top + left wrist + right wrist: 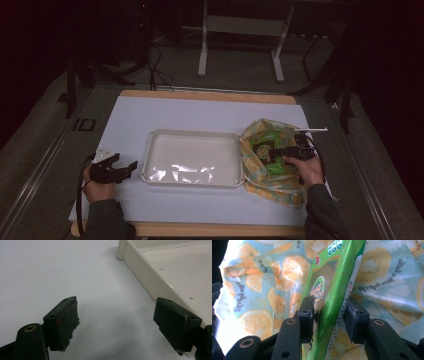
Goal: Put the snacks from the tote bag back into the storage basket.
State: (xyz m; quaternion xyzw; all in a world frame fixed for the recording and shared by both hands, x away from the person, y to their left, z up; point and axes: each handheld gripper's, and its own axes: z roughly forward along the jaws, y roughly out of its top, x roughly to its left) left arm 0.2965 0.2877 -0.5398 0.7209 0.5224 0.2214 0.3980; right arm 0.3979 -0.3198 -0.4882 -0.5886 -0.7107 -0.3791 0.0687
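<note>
Tabletop (130, 112), white-covered, dim room behind. Item one: cream tray (192, 177), at the middle, nothing in it. Item two: fruit-print cloth bag (260, 170), by the right edge, touching the tray's right rim. Item three: green snack packet (267, 150), lying in the bag's open mouth; my right gripper (329, 322) has its jaws clamped on the packet's lower end. Item four: my left gripper (131, 166), near the front-left corner beside the tray, jaws apart, holding nothing.
</note>
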